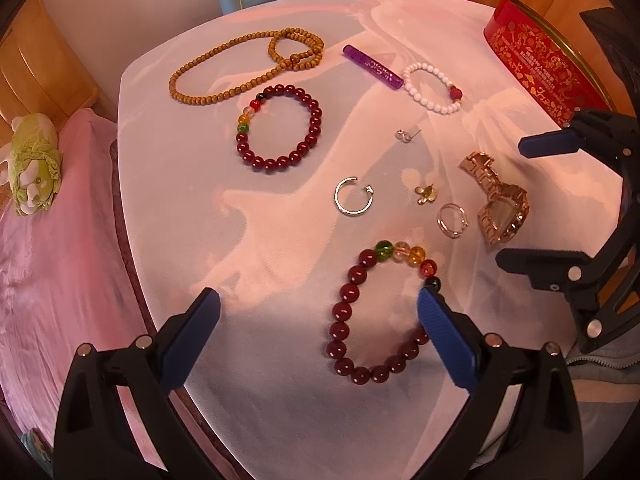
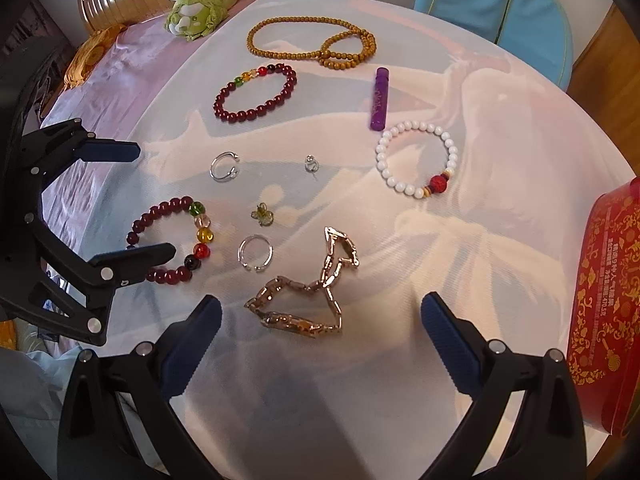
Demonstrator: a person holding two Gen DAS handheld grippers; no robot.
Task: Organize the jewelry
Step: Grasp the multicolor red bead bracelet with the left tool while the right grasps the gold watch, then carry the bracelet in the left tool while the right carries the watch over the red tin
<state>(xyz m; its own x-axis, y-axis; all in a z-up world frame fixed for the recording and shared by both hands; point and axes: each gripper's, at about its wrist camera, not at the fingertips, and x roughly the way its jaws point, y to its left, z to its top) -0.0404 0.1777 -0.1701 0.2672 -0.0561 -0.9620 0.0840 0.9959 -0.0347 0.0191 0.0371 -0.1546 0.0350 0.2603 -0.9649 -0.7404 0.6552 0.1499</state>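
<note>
Jewelry lies spread on a white-covered table (image 1: 280, 400). My left gripper (image 1: 318, 310) is open, low over the table; its right finger overlaps the near dark red bead bracelet (image 1: 340, 320), also seen in the right wrist view (image 2: 160, 210). My right gripper (image 2: 320, 318) is open just short of the gold watch (image 2: 308, 300), which also shows in the left wrist view (image 1: 496, 200). Farther off lie a second red bracelet (image 1: 312, 120), a wooden bead necklace (image 1: 192, 68), a white bead bracelet (image 2: 400, 184), a purple tube (image 2: 379, 98), silver rings (image 2: 255, 255) (image 2: 223, 167), an earring (image 2: 311, 165) and a small charm (image 2: 262, 214).
A red patterned tin (image 2: 600, 300) stands at the table's right edge, also seen in the left wrist view (image 1: 536, 56). A green plush toy (image 2: 200, 4) lies on pink bedding (image 1: 52, 260) to the left. A blue chair (image 2: 500, 12) stands behind the table.
</note>
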